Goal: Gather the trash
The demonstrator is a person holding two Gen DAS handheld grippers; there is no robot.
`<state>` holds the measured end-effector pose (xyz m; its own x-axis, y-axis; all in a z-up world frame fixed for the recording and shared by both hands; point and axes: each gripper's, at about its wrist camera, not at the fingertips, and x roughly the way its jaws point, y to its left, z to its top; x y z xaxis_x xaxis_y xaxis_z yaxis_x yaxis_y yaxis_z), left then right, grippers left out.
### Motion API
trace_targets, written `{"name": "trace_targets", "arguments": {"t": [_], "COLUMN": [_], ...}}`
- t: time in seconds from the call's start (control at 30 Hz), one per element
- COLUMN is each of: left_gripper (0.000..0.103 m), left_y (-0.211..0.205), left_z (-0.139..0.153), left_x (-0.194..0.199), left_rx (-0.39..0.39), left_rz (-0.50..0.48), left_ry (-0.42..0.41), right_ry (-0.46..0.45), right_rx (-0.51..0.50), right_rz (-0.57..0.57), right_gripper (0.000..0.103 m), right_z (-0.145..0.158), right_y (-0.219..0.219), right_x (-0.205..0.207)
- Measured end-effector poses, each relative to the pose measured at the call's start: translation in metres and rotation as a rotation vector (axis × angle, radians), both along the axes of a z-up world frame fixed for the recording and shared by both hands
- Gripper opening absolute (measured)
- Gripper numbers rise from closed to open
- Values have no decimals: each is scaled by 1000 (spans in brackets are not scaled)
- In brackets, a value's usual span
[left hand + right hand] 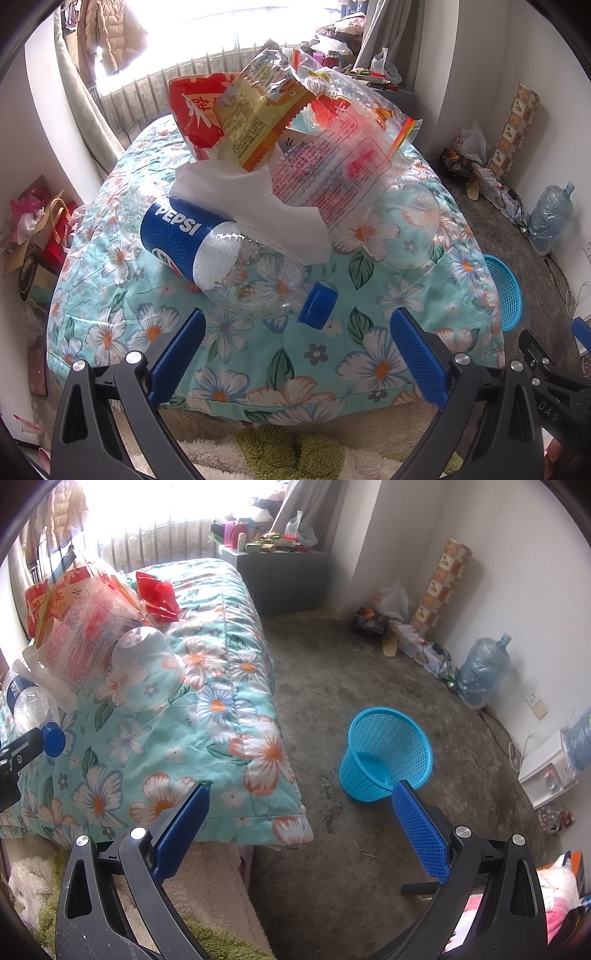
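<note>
An empty Pepsi bottle [221,254] with a blue cap lies on the floral quilt [280,354], cap toward me. A white tissue [251,199] and several snack wrappers [295,129] are piled on it. A clear plastic cup [413,225] lies on its side to the right. My left gripper [297,354] stands open just short of the bottle's cap. In the right wrist view the cup [147,668] and a red wrapper [159,594] lie on the quilt [221,716]. My right gripper [299,827] is open over the bed's corner, with the blue mesh basket [388,753] on the floor ahead.
The bed fills the left of the room; bare concrete floor [332,664] lies to its right. A grey cabinet [280,576] with clutter stands at the bed's head. A water jug [484,672], bags and a patterned roll [443,579] line the right wall. A green and white rug [280,454] is below me.
</note>
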<state>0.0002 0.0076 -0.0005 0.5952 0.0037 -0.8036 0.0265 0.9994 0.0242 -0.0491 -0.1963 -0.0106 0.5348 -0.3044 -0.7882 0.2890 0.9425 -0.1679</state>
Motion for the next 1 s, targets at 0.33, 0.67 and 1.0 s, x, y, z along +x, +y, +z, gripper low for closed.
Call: {"name": "trace_targets", "arguments": {"t": [0.33,0.67,1.0], "left_gripper": [98,98,98], "left_y": [0,0,1], "left_z": [0,0,-3], "left_x": [0,1,1], "left_rx": [-1,1,5], "left_rz": [0,1,1], "left_ry": [1,4,5], "right_ry": [-1,0,-2], "right_rx": [2,2,4], "right_rz": [0,0,0], "right_gripper": [95,95,95], "right_z": [0,3,2], "right_y": [-1,0,0], "right_x": [-1,-1,-1]}}
